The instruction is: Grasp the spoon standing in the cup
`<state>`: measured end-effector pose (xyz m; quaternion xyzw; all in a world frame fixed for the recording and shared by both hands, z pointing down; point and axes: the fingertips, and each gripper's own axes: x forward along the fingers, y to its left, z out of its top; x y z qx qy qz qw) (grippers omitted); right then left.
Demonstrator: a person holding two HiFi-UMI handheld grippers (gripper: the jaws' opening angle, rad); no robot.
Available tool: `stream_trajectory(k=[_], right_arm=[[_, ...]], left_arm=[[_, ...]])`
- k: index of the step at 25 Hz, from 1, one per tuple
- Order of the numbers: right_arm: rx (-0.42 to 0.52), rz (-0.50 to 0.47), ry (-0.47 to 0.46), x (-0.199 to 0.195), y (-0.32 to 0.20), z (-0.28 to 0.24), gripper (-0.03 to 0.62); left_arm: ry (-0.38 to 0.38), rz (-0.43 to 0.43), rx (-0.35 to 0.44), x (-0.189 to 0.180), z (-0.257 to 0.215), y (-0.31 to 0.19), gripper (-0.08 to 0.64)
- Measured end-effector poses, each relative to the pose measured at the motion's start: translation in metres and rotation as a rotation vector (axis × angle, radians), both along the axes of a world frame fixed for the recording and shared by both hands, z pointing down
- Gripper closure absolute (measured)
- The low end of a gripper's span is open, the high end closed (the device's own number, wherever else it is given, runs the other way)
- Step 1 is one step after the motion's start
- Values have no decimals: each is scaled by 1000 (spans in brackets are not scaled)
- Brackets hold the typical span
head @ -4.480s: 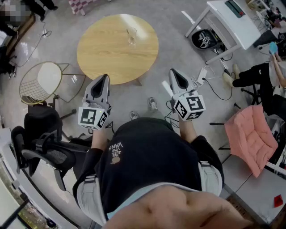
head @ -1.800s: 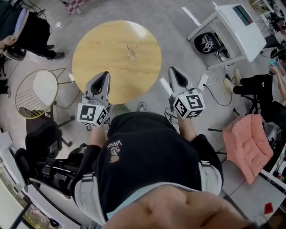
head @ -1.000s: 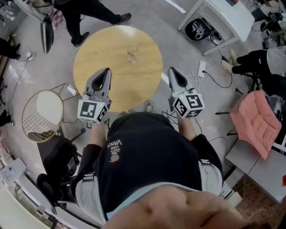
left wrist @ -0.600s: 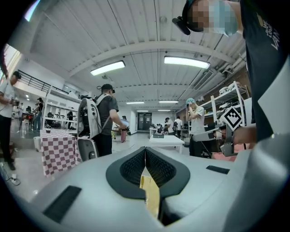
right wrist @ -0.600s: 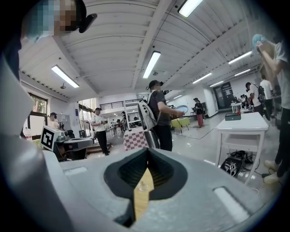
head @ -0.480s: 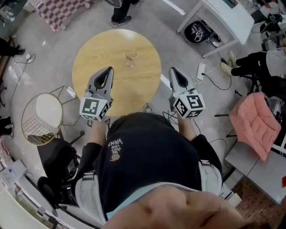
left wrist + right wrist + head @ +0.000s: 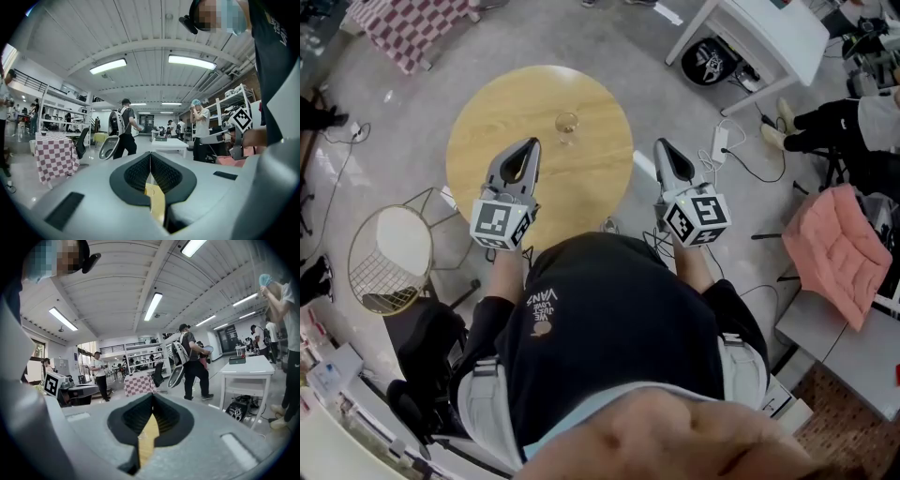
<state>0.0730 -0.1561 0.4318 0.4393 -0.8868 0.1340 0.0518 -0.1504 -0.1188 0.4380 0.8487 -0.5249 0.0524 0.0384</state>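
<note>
I am holding my left gripper (image 7: 532, 143) over the near edge of the round wooden worktop (image 7: 502, 103), and its fingers (image 7: 140, 171) are pressing flat together with nothing between them. My right gripper (image 7: 660, 144) is hanging just off the worktop's right rim, above the grey floor (image 7: 412, 112), and its fingers (image 7: 164, 414) are likewise meeting tip to tip, gripping nothing. The only thing sitting on the worktop is a clear glass cup (image 7: 566, 127), standing upright towards the far side, ahead of my left gripper and a little to its right, with neither gripper touching it. The head view is showing the cup too small for me to tell what is standing in it, so I am not making out the spoon. Left of the worktop, a wire basket (image 7: 370, 281) is sitting on the floor with a white disc (image 7: 403, 236) across it
</note>
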Motion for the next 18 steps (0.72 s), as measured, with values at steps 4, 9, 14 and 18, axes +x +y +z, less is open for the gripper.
stream_trajectory(k=[4, 9, 14, 18], right_arm=[[-7, 4, 1, 3, -8, 3, 595], [-9, 8, -1, 1, -13, 4, 595], [-17, 21, -2, 0, -15, 7, 595], [-24, 39, -2, 7, -16, 8, 595]], left_arm=[[-3, 9, -4, 6, 5, -11, 560], [-10, 15, -13, 7, 14, -20, 560], [-12, 23, -30, 7, 26, -28, 560], [-17, 39, -43, 13, 35, -33, 559]])
